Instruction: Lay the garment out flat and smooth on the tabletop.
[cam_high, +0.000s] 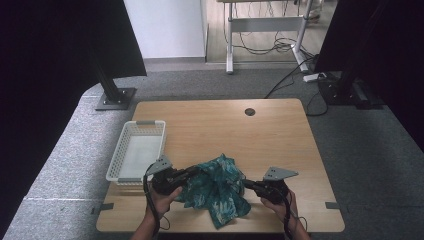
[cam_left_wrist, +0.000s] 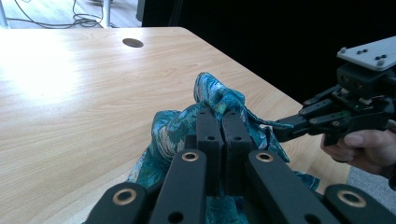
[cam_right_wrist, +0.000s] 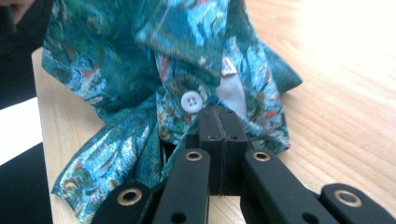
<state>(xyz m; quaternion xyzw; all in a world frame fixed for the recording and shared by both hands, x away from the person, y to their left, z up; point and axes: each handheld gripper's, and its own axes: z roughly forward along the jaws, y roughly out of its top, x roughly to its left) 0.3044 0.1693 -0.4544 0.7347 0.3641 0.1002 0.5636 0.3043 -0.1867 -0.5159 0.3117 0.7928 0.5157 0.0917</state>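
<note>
Our left gripper (cam_left_wrist: 223, 114) has its two black jaws pressed together on a fold of the teal patterned shirt (cam_high: 218, 187), the cloth bunching up just past the tips in the left gripper view. Our right gripper (cam_right_wrist: 219, 112) is likewise closed, its jaws meeting flat against each other at the shirt's edge, right below a white button (cam_right_wrist: 190, 101); whether cloth is caught between them we cannot tell for sure, though the fabric lies touching the tips. From above, we see the left gripper (cam_high: 192, 172) at the shirt's left side and the right gripper (cam_high: 246, 183) at its right side, so the crumpled shirt lies between them near the front edge of the wooden table (cam_high: 270, 135). Off to the left stands a white mesh basket (cam_high: 116, 159), apart from the shirt, with nothing inside it.
</note>
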